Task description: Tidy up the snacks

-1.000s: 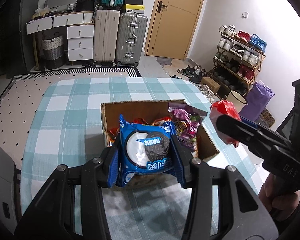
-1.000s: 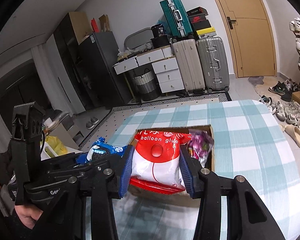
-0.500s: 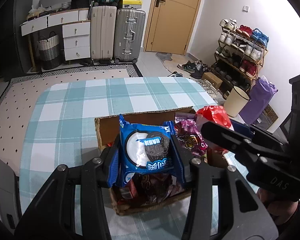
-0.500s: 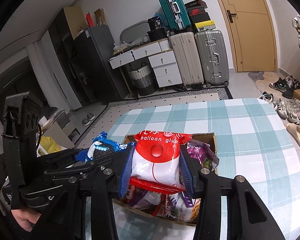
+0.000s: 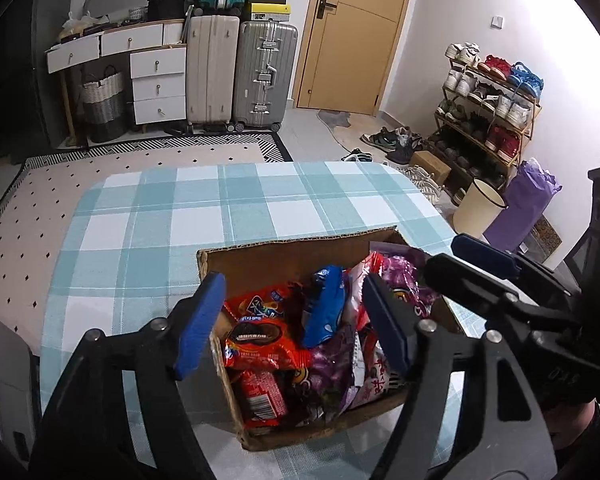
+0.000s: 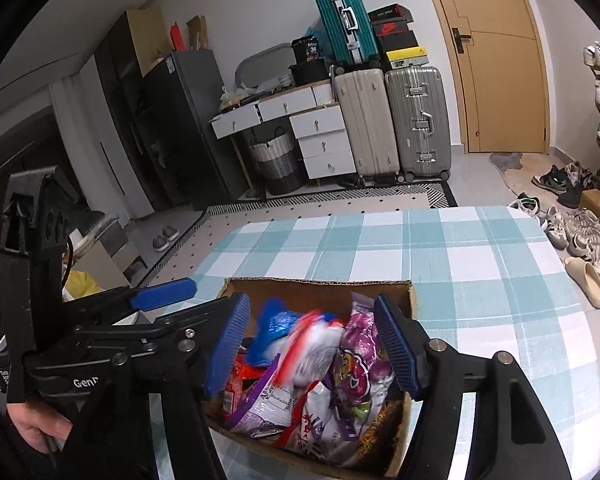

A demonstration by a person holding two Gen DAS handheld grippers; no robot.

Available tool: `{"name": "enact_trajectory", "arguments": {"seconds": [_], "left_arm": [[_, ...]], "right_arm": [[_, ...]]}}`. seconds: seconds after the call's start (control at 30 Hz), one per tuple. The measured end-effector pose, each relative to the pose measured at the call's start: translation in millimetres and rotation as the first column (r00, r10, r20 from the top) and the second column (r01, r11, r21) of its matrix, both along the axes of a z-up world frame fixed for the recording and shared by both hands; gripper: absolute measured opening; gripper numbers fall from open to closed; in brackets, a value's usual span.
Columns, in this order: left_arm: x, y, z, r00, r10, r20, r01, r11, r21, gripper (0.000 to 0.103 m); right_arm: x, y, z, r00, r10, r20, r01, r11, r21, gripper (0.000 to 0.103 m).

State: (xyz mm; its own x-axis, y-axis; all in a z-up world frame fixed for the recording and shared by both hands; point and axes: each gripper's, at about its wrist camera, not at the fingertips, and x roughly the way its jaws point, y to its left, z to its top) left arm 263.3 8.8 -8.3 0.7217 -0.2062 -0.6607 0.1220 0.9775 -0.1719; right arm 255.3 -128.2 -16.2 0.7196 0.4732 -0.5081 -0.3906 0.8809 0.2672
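Left wrist view: left hand-held gripper [image 5: 296, 320] over the cardboard box [image 5: 300, 252], jaws opening, blue pads apart and pressing on nothing. Blue cookie pack [image 5: 324, 304] sits loose between the pads, leaning on the snack pile inside the box, touching neither pad. Red cookie pack [image 5: 260, 340] lies at the box's left side, purple candy bag [image 5: 404, 284] at the right. Box sits on the worktop [image 5: 160, 216], which has a teal-and-white check cloth, near its close edge. Right hand-held gripper [image 5: 456, 258] comes in from the right over the box's right rim; one blue pad is visible, and its gap cannot be read from this angle.

Right wrist view: right hand-held gripper [image 6: 312, 340] also over the box [image 6: 320, 286], jaws opening, pads wide, nothing clamped. Red-and-white bag [image 6: 308, 352] is motion-blurred between the pads, down among the snacks, free of both. Blue pack [image 6: 274, 328] just left of it, purple bag [image 6: 360, 356] just right, close to the right pad. Left hand-held gripper [image 6: 172, 302] enters from the left at the box's left rim. A hand [image 6: 36, 428] grips its handle at the lower left.
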Motion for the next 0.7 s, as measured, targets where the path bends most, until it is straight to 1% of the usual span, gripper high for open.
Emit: {"name": "enact_trajectory", "arguments": {"seconds": [0.17,0.23,0.3,0.37,0.7], "left_arm": [[-8.1,1.4,3.4,1.0,0.012,0.012,-0.012,1.0,0.009,0.069],[-13.5,1.8,6.1,1.0,0.017,0.021,-0.017,1.0,0.01,0.071],[-20.2,2.5,8.9,0.999,0.024,0.032,-0.025,1.0,0.012,0.075],[-28.1,2.8,11.5,0.999,0.03,0.044,-0.03,0.999,0.015,0.076],[-69.3,7.9,20.3,0.994,0.066,0.092,-0.069,0.997,0.033,0.082]], "right_arm": [[-7.3,-7.2,1.6,1.0,-0.013,0.004,0.013,1.0,0.01,0.066],[-9.7,-10.2,3.0,1.0,-0.019,0.009,0.019,1.0,0.012,0.066],[-13.9,-13.1,5.5,0.999,-0.023,0.022,0.023,1.0,0.012,0.066],[-19.3,-15.3,8.3,0.999,-0.029,0.036,0.029,1.0,0.007,0.067],[-60.7,-21.3,23.4,0.99,-0.04,0.133,0.04,0.999,-0.003,0.081]]}}
